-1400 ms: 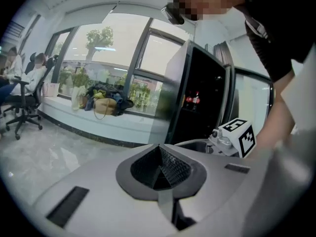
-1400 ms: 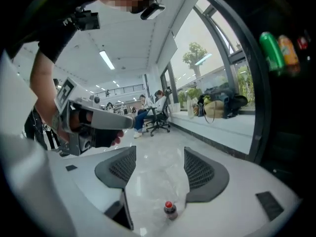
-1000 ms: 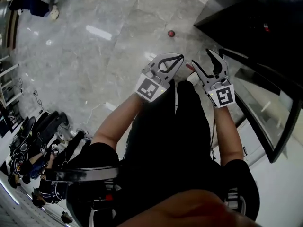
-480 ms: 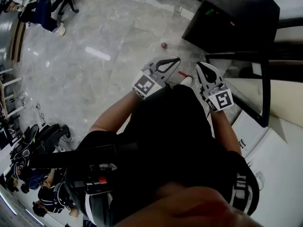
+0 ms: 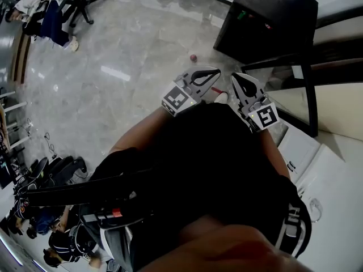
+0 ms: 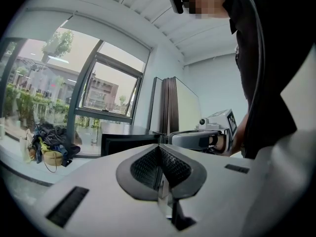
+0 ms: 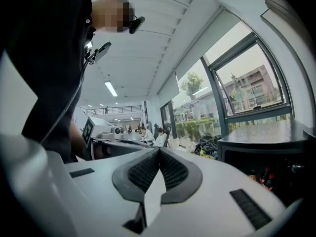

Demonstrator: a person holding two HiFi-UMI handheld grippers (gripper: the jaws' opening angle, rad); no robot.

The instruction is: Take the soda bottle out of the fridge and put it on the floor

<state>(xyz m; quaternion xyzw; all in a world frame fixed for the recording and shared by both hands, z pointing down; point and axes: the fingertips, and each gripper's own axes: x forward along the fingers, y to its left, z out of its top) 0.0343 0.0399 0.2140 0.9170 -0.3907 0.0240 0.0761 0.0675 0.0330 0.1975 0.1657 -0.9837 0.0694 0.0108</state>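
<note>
Marble floor point(image 5: 113, 50) bears a small red object point(image 5: 193, 57) (indistinct).

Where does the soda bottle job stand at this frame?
Looks done: a small red thing, possibly the bottle, sits on the floor near the fridge, too small to confirm. In hand: nothing; the left gripper and right gripper are both shut and empty. Left: nothing evident, unless that red thing is not the bottle.

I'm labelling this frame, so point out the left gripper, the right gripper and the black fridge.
left gripper point(image 5: 216, 71): head view, at the tips of its shut jaws.
right gripper point(image 5: 235, 77): head view, at the tips of its shut jaws.
black fridge point(image 5: 266, 16): head view, on its dark outer surface.
</note>
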